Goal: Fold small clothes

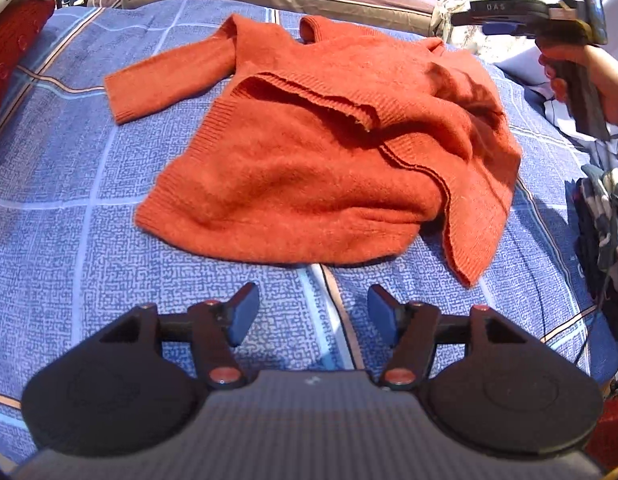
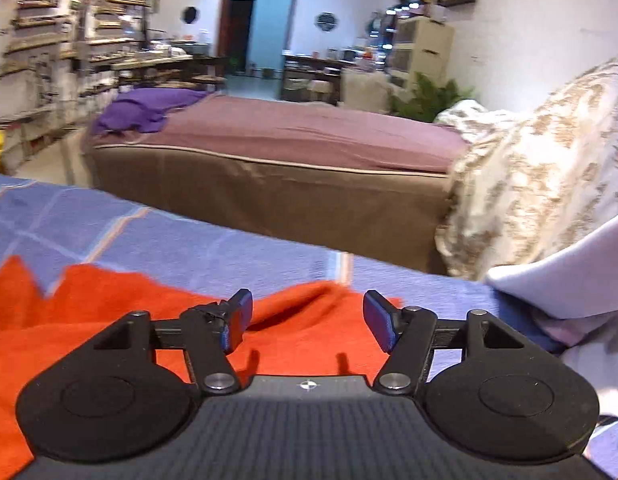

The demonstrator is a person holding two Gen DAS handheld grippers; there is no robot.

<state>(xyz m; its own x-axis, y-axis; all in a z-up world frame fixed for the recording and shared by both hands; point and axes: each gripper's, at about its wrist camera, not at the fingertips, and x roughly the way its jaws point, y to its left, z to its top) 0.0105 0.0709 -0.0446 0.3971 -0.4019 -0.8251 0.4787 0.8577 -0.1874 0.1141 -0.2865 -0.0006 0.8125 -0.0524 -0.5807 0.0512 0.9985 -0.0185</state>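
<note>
An orange knit sweater (image 1: 309, 148) lies rumpled on the blue checked bedspread (image 1: 69, 208), one sleeve stretched to the left, its right side bunched and folded over. My left gripper (image 1: 312, 312) is open and empty, hovering just short of the sweater's near hem. My right gripper (image 2: 307, 322) is open and empty above the sweater's far right part (image 2: 109, 320). In the left wrist view the right gripper's body (image 1: 549, 12) shows held in a hand at the upper right, its fingers hidden.
A red garment (image 1: 13, 48) lies at the far left edge. A dark patterned pile of clothes (image 1: 605, 216) sits at the right edge. A brown bed (image 2: 269, 168) with a purple cloth (image 2: 149, 108) stands beyond. A beige patterned quilt (image 2: 541, 168) and a white cloth (image 2: 569, 272) lie at right.
</note>
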